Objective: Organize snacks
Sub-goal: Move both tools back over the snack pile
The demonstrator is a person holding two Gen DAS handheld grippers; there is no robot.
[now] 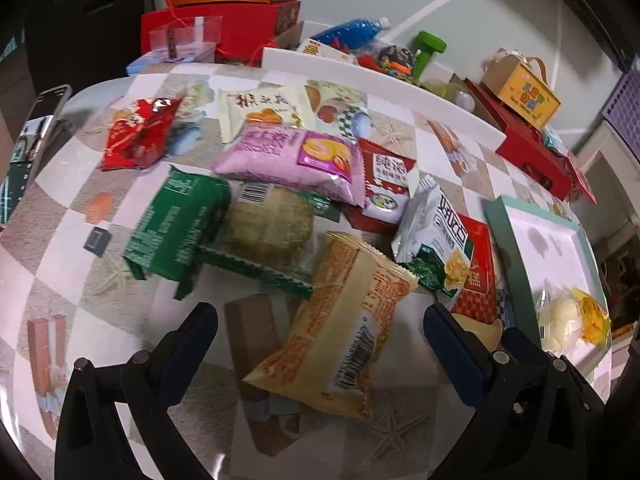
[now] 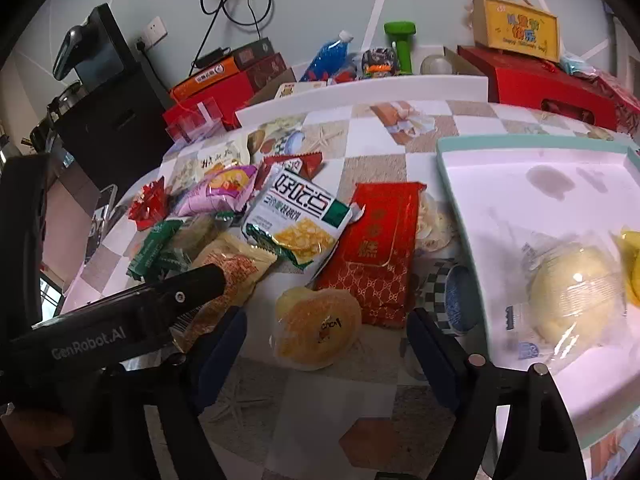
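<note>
The left gripper (image 1: pixel 320 336) gaped wide around the yellow packet (image 1: pixel 340 328); the right gripper (image 2: pixel 326 340) gaped empty behind the round cake (image 2: pixel 316 328).

Both wrist views look forward and down, close over the worktop (image 1: pixel 60 184). They share the snack pile and tray (image 2: pixel 452 168); the right view sits nearer the tray.

wall (image 2: pixel 320 8): pale grey, white stripes | socket (image 2: pixel 154 30) | black cabinet (image 2: pixel 108 120) left
</note>
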